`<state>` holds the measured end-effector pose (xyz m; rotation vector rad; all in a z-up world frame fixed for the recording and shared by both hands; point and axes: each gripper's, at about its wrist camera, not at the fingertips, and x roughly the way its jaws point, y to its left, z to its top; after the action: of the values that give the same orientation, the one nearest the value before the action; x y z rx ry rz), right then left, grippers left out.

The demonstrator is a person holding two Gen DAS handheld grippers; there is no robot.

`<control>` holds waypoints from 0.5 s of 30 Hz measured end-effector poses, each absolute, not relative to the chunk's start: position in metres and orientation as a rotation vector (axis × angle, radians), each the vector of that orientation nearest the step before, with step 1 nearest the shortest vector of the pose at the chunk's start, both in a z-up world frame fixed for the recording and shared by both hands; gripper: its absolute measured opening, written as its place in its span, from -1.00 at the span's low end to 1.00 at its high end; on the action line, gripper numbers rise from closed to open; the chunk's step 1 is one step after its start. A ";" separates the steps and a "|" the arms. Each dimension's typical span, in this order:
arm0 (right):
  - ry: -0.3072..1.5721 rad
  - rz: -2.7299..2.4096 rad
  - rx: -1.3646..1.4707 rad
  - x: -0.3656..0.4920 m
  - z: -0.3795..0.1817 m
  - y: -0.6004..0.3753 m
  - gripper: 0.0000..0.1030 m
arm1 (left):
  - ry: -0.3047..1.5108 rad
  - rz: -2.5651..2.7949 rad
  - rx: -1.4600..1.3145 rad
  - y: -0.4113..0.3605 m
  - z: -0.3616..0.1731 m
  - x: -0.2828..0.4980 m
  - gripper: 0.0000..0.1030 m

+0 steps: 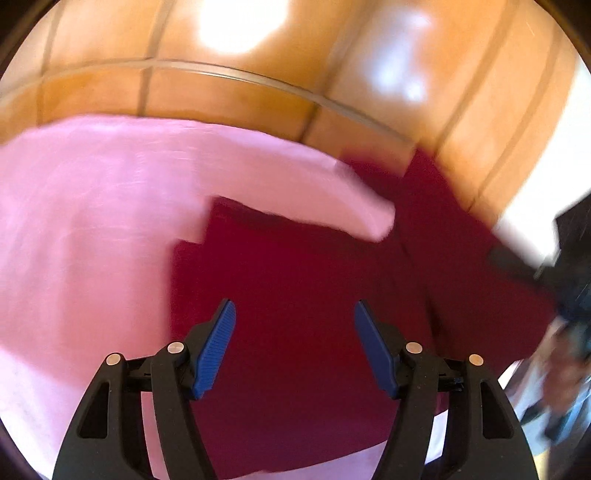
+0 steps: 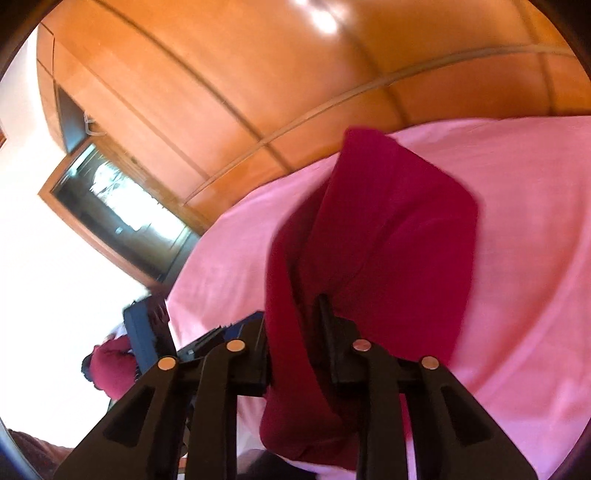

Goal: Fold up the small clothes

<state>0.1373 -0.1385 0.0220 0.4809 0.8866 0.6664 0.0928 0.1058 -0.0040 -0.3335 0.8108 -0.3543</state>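
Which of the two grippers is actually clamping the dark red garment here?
The right gripper: the dark red garment is pinched between its fingers. The left gripper hangs open above the cloth, holding nothing.

both fisheye views are bright, motion-blurred and curved at the rims; glare blooms on the glossy wooden wardrobe (image 1: 236, 29), and the window (image 2: 122, 210) is overexposed.

A pink sheet (image 1: 92, 229) is backed by glossy orange wooden panelling (image 2: 229, 85), with a framed window (image 2: 118, 214) set alongside.
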 end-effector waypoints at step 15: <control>0.941 0.875 0.310 0.123 -0.015 -0.048 -0.07 | 0.877 -0.469 -0.627 0.162 -0.015 0.100 0.28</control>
<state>0.1228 -0.0485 -0.0151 0.3105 0.9414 0.8747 0.0996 0.1620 -0.0148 -0.6270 0.8774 -0.4692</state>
